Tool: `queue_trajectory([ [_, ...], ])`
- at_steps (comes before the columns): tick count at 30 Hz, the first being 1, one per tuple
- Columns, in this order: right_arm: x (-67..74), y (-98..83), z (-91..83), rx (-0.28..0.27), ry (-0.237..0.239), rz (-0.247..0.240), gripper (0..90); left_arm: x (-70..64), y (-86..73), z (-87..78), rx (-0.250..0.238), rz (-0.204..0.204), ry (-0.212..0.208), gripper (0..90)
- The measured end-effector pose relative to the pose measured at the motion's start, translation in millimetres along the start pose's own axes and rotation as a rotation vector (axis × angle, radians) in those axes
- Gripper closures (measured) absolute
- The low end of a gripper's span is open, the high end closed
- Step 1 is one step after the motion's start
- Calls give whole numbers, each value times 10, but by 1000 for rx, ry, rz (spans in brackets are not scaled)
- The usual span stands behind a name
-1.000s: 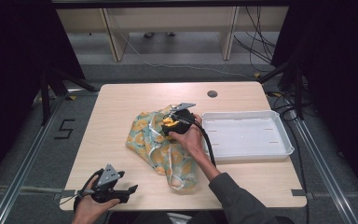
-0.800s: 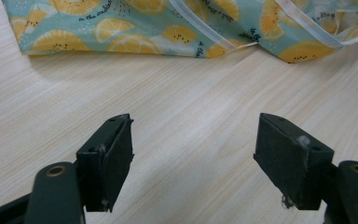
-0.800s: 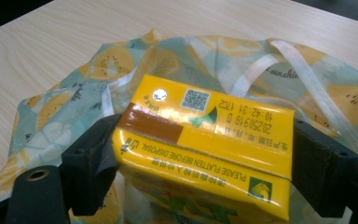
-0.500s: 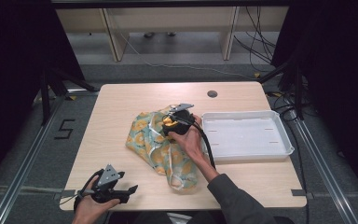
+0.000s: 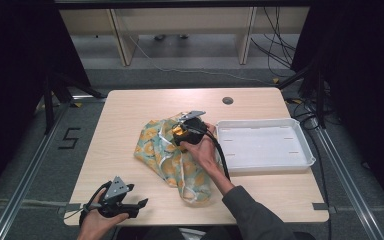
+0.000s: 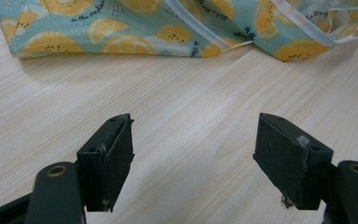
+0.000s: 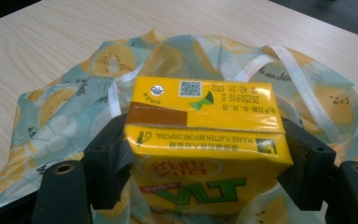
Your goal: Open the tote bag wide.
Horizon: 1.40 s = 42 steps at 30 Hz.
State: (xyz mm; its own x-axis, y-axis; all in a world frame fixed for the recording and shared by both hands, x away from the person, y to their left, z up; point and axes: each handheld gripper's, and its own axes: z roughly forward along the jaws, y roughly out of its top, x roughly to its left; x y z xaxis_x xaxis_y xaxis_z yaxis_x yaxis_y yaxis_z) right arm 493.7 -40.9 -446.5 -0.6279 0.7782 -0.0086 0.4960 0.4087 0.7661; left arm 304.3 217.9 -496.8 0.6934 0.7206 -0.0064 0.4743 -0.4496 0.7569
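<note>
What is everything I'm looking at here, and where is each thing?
Yellow drink carton: one, yellow, between the right gripper's jaws, above the bag.
Lemon-print fabric bag: one, teal and yellow, table centre.
White plastic tray: one, white, on the table right of the bag.
Wooden table: one, light wood.
Right gripper: one, black, jaws have just been closing, pads against the carton's sides.
Left gripper: one, black, open over bare table at its near left edge.
</note>
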Motion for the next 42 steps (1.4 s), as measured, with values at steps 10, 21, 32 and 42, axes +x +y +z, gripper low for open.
queue_trajectory([
  [10, -37, 155, -239, -57, 17, -36, 297, -4, -10, 24, -22, -23, 6, 274],
  [21, -69, 379, -577, -113, 67, -40, 297, 3, -4, 20, -14, -21, 5, 268],
  [32, -139, 496, -1028, -174, 110, -74, 297, 17, -7, 11, -3, -26, 3, 268],
  [42, -422, 303, -1347, -184, 58, -42, 297, 32, -1, 9, -1, -14, 7, 267],
])
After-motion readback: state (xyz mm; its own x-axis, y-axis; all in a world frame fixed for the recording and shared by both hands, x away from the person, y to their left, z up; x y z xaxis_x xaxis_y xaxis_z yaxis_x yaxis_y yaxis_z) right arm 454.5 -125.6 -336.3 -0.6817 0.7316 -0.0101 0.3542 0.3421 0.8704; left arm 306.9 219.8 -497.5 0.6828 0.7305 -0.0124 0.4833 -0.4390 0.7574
